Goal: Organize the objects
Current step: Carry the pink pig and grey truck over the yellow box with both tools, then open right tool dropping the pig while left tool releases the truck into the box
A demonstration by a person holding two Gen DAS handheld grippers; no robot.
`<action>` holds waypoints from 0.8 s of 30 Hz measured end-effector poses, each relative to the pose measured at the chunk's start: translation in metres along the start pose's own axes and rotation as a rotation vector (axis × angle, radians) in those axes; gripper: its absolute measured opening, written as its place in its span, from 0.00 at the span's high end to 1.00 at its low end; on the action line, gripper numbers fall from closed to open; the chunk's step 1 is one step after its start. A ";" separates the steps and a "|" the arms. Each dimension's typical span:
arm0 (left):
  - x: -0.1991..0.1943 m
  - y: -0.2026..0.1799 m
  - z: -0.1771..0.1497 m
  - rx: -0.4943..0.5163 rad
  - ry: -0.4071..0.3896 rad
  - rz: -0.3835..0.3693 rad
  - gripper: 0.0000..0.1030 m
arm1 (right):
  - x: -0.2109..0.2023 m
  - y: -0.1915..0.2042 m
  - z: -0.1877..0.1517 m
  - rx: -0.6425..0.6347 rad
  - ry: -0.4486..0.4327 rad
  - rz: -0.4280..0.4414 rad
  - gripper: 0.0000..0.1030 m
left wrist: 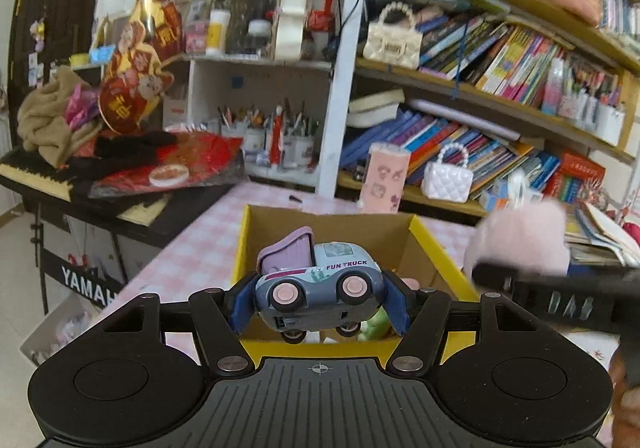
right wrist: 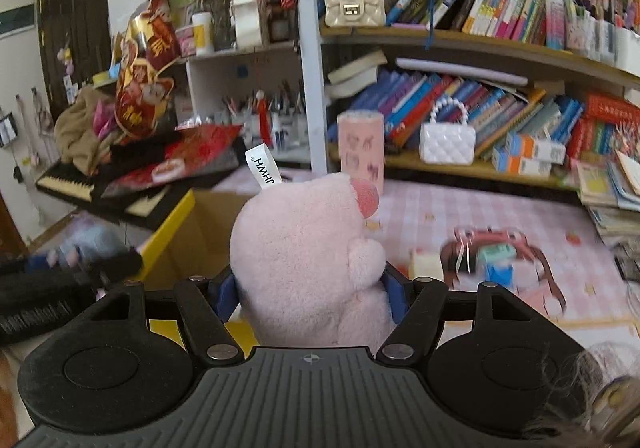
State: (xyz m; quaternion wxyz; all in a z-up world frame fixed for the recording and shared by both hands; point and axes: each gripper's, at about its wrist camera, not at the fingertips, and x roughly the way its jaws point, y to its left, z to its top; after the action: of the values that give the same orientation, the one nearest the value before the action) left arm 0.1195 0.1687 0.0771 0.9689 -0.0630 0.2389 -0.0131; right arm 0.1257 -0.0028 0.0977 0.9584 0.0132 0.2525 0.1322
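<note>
Right gripper point(right wrist: 310, 288) clamps pink plush toy point(right wrist: 304, 260) beside, seemingly, yellow box point(right wrist: 176, 224).

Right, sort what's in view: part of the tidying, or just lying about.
In the job:
- toy truck, held in left gripper
- pink plush, held in right gripper
- yellow-edged box

Lying about:
- white quilted purse
- pink canister
- shelved books

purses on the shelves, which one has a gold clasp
The cream purse on the upper shelf; its gold clasp sits front and centre. The white quilted purse one shelf down shows none.
</note>
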 end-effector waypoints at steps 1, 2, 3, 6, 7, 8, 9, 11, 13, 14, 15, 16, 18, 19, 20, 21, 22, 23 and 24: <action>0.010 -0.001 0.001 0.000 0.013 0.001 0.38 | 0.006 -0.001 0.006 -0.001 -0.005 0.003 0.36; 0.019 -0.002 0.001 0.001 0.022 0.003 0.38 | 0.014 -0.001 0.012 -0.004 -0.009 0.009 0.36; 0.029 -0.005 0.000 0.006 0.035 0.011 0.38 | 0.024 -0.001 0.018 -0.012 -0.011 0.017 0.35; 0.054 -0.010 -0.002 0.021 0.070 0.031 0.38 | 0.056 0.001 0.028 -0.056 0.012 0.047 0.35; 0.061 -0.011 -0.003 0.027 0.083 0.037 0.38 | 0.066 0.003 0.031 -0.069 0.028 0.060 0.35; 0.067 -0.012 -0.003 0.033 0.096 0.046 0.38 | 0.078 0.004 0.032 -0.085 0.047 0.074 0.35; 0.074 -0.013 -0.004 0.040 0.108 0.054 0.38 | 0.091 0.007 0.033 -0.103 0.066 0.087 0.35; 0.086 -0.015 -0.005 0.060 0.136 0.069 0.37 | 0.114 0.013 0.033 -0.135 0.101 0.108 0.35; 0.095 -0.017 -0.006 0.077 0.160 0.083 0.37 | 0.135 0.020 0.033 -0.157 0.142 0.138 0.35; 0.099 -0.018 -0.006 0.083 0.172 0.090 0.37 | 0.145 0.022 0.034 -0.165 0.166 0.156 0.35; 0.102 -0.017 -0.007 0.086 0.183 0.096 0.37 | 0.155 0.025 0.034 -0.174 0.189 0.172 0.35; 0.104 -0.017 -0.008 0.087 0.193 0.101 0.37 | 0.163 0.028 0.033 -0.183 0.211 0.187 0.35; 0.109 -0.017 -0.010 0.090 0.210 0.113 0.37 | 0.178 0.032 0.032 -0.203 0.254 0.211 0.35; 0.111 -0.017 -0.010 0.090 0.218 0.118 0.37 | 0.184 0.035 0.031 -0.212 0.273 0.220 0.35; 0.112 -0.016 -0.011 0.091 0.227 0.121 0.37 | 0.188 0.036 0.031 -0.217 0.285 0.225 0.35; 0.112 -0.017 -0.011 0.100 0.229 0.129 0.37 | 0.191 0.037 0.030 -0.220 0.295 0.231 0.35; 0.114 -0.017 -0.011 0.108 0.232 0.133 0.37 | 0.193 0.038 0.029 -0.220 0.303 0.236 0.35; 0.115 -0.017 -0.011 0.113 0.234 0.136 0.37 | 0.195 0.038 0.028 -0.218 0.311 0.241 0.34; 0.116 -0.018 -0.011 0.116 0.235 0.138 0.37 | 0.196 0.038 0.027 -0.217 0.319 0.245 0.34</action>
State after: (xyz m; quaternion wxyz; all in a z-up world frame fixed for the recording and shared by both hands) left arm 0.2172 0.1430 0.0168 0.9349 0.0116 0.3533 0.0323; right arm 0.2938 0.0863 0.0308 0.8789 -0.0805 0.3818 0.2745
